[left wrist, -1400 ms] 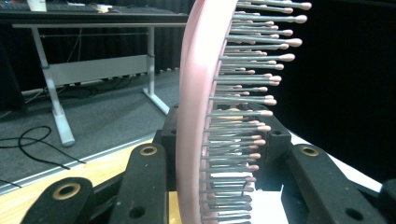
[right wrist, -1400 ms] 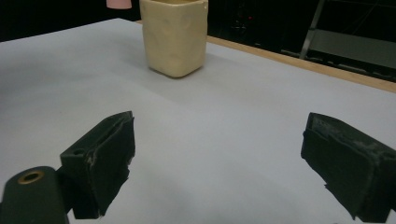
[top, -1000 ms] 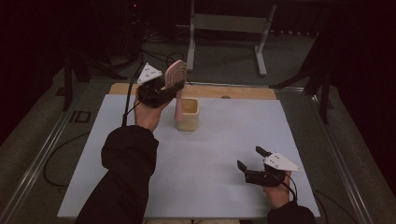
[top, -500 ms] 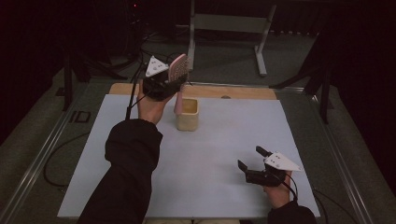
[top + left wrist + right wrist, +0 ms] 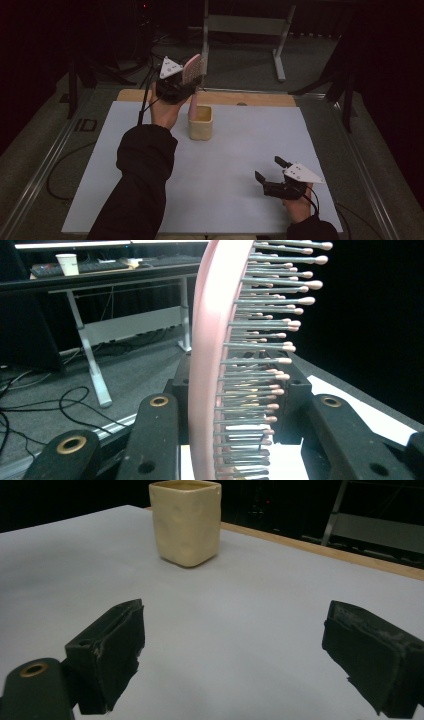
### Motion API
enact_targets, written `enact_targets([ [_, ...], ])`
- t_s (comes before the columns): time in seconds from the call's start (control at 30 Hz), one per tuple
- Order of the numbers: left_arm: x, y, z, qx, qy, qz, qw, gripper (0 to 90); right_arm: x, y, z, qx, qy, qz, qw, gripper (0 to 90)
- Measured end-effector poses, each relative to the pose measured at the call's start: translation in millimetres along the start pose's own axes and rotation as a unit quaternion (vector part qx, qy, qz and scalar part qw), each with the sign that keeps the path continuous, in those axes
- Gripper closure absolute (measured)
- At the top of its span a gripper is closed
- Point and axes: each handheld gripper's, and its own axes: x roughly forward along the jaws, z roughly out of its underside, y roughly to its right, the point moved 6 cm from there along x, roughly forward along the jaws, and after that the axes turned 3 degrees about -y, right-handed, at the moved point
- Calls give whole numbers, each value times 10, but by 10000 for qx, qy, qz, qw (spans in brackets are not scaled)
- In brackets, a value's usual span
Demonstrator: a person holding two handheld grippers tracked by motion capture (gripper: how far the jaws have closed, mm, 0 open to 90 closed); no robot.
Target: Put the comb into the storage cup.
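My left gripper (image 5: 186, 86) is shut on a pink hairbrush (image 5: 192, 69) and holds it upright over the far middle of the table. The brush's handle (image 5: 192, 106) points down, and its end is at the left rim of a cream square cup (image 5: 201, 124). In the left gripper view the brush (image 5: 210, 355) stands between the black jaws with its bristles to the right. Near the table's front right, my right gripper (image 5: 267, 168) is open with nothing in it. It faces the cup (image 5: 186, 522) across bare white table, its jaws wide apart (image 5: 232, 655).
A white sheet (image 5: 240, 165) covers the table, with a wooden strip (image 5: 260, 99) along its far edge. A metal desk frame (image 5: 280, 55) and cables lie on the floor beyond. A desk with a paper cup (image 5: 66, 263) stands behind.
My left gripper has lifted the hairbrush slightly, so the handle now reaches less far into the cup. The right gripper has stayed where it was.
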Motion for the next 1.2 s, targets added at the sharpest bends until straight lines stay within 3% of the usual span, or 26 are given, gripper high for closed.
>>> enact_targets([
  [0.5,113,-28,27,-49,-8,-93,9999,643,-5,7,-1,39,18,-22,10000,101],
  [1.2,203,45,86,81,-95,-109,9999,642,-13,9,-6,42,26,-12,10000,101],
])
